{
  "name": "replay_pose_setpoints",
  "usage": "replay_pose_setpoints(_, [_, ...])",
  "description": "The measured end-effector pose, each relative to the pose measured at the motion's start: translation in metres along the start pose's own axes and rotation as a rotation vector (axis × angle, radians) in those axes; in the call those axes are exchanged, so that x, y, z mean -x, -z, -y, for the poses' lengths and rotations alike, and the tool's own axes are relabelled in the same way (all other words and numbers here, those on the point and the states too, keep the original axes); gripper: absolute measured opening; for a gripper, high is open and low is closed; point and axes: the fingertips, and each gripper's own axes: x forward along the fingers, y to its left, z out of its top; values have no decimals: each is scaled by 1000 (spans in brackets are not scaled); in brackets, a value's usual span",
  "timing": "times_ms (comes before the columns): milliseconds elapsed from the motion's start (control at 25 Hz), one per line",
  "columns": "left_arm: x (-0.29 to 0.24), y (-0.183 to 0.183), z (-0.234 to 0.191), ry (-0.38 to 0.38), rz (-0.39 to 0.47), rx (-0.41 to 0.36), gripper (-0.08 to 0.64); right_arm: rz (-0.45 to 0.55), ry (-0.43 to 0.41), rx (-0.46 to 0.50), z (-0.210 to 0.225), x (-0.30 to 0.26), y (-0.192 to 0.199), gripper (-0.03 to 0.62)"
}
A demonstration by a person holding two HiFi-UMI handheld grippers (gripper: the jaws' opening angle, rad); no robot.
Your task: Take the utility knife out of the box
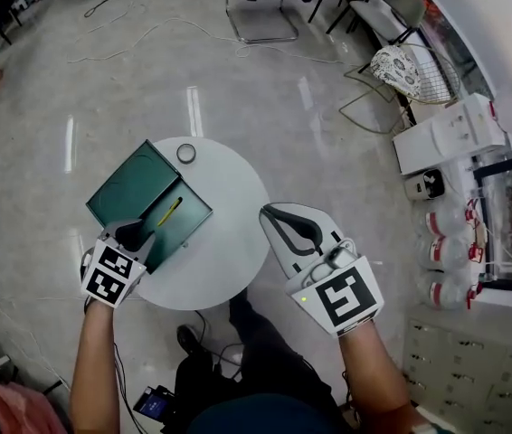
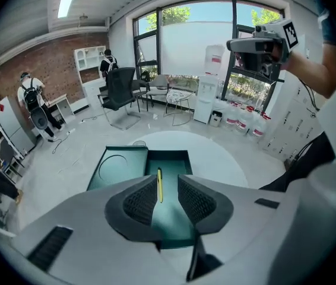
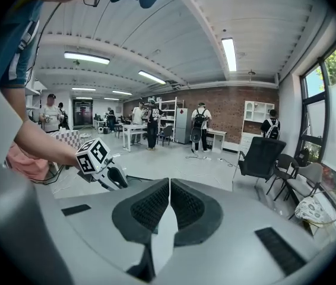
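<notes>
polished grey floor surrounds a small round white bench (image 1: 233, 251). a flat, square-edged dark-green box (image 1: 129, 188) lies on it below the left gripper (image 1: 134, 233), lid swung open on the far side, one corner reaching the bench's rim. the slim yellow utility knife (image 2: 159, 186) lies in the box's smooth tray, just ahead of this gripper's ribbed jaws, which stand apart and hold nothing. the right gripper (image 3: 169, 186) hangs over the bench's opposite edge, well apart, jaws together and empty.
</notes>
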Motion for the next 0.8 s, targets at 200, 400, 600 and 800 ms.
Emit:
replay_pose_setpoints(200, [-54, 18, 2, 29, -69, 22, 142, -30, 2, -15, 16, -7, 30, 38])
replay_pose_setpoints(400, [-98, 33, -1, 36, -121, 40, 173, -59, 5, -32, 29, -15, 57, 38])
replay_pose_setpoints(600, [-134, 42, -9, 15, -152, 29, 173, -85, 8, -41, 39, -26, 81, 38])
replay_pose_setpoints(800, [-161, 46, -15, -32, -203, -15, 172, -104, 9, -61, 47, -35, 104, 38])
